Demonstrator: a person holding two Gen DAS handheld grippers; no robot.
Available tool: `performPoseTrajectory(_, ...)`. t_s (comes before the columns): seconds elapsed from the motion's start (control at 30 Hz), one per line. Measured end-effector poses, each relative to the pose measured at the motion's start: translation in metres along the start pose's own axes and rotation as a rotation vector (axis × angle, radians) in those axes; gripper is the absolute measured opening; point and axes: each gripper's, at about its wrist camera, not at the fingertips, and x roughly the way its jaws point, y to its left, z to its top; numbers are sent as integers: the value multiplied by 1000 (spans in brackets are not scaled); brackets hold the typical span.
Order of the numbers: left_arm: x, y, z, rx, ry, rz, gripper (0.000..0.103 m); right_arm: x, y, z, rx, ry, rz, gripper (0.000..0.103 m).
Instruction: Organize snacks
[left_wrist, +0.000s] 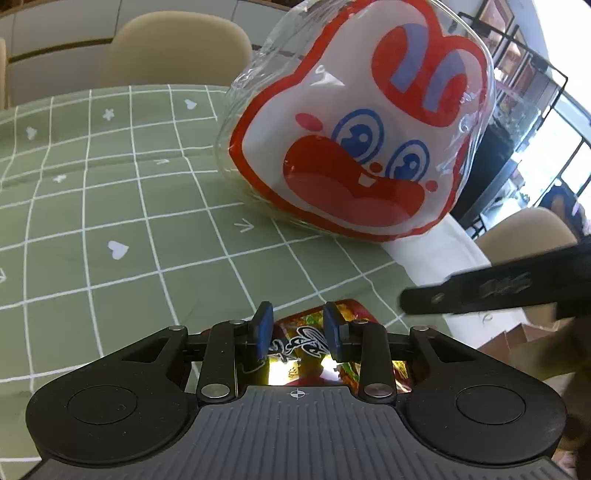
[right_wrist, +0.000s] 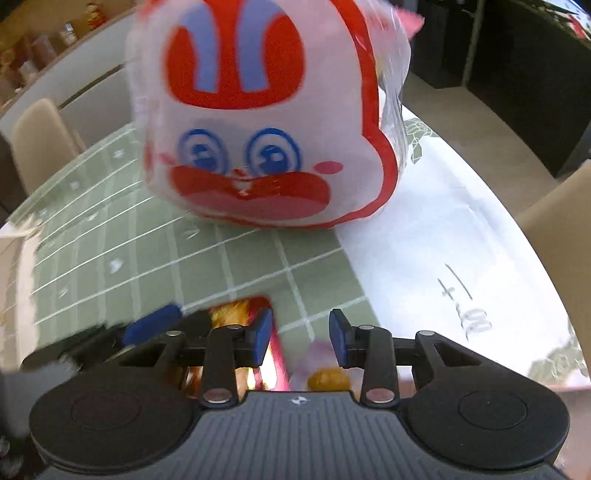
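Currently my left tongs (left_wrist: 297, 332) sit partly open over the red snack packet (left_wrist: 314, 325) at lower centre; grip contact unclear. Packet runs lengthwise away from the camera, toward the rabbit-face bag (left_wrist: 351, 147) at upper centre on the surface (left_wrist: 110, 203). Right tongs (right_wrist: 301, 336) partly open, empty, packet just left of them.

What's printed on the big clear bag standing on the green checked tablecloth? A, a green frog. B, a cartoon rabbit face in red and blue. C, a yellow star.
B: the clear bag shows a red-outlined rabbit face with blue eyes, standing on the tablecloth.
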Motion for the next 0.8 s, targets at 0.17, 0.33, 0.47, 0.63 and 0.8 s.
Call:
performPoseTrajectory(0.17,-19,0,-12,48,46,-22,33,10,3,-21,-51,66,41,27)
performPoseTrajectory(0.33,-57,8,-46,-42,83,-18,33,-11,11,-58,-93,100,143,27)
performPoseTrajectory(0.47,-94,4,-82,-87,117,-30,33,-32,17,-95,-124,110,228,27)
performPoseTrajectory(0.63,-130,-2,-126,-156,187,-59,31,-61,14,-141,-108,99,302,27)
performPoseTrajectory(0.8,-161,-17,-160,-99,202,-119,30,-122,12,-214,-201,-70,248,30)
